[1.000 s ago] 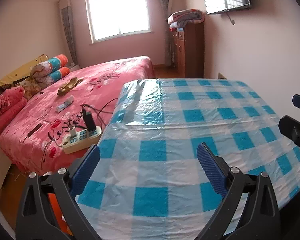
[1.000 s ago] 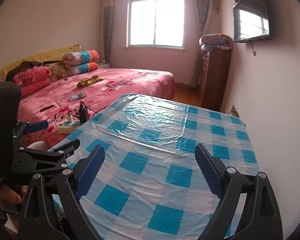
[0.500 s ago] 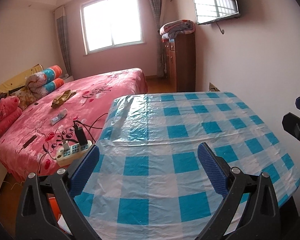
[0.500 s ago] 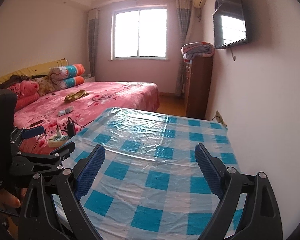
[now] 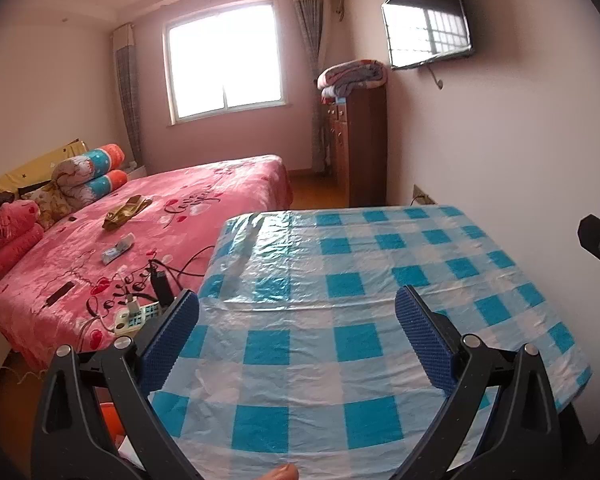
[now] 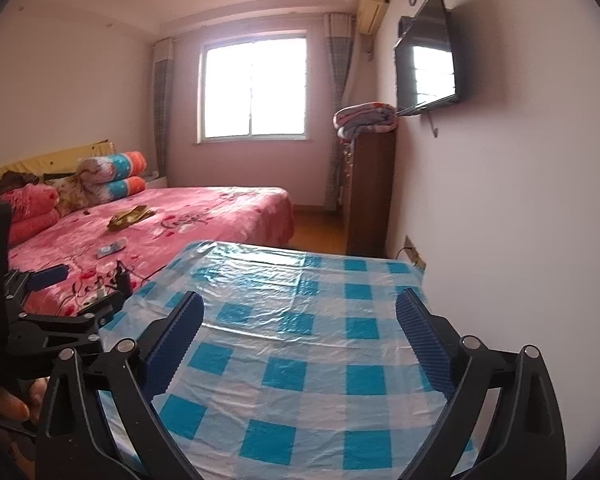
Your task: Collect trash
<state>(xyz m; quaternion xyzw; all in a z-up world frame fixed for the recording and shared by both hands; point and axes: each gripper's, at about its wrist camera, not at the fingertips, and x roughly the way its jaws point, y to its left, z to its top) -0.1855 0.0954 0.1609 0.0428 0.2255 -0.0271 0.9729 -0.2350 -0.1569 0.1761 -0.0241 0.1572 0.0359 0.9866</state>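
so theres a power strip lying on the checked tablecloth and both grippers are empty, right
Not quite. The power strip lies on the pink bed, beside the table, not on the checked tablecloth; the left wrist view shows it. Both grippers, left and right, are indeed empty.

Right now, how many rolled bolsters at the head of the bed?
2. Upper bolster is stacked on the lower bolster, both against the headboard at the bed's far left. More may sit hidden behind the pink pillows.

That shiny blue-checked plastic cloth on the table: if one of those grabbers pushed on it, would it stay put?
Probably not. The tablecloth looks thin and wrinkled, so it would likely bunch up. Its glossy sheen suggests it is slippery. It drapes limply over the table edge, so it is likely floppy and light.
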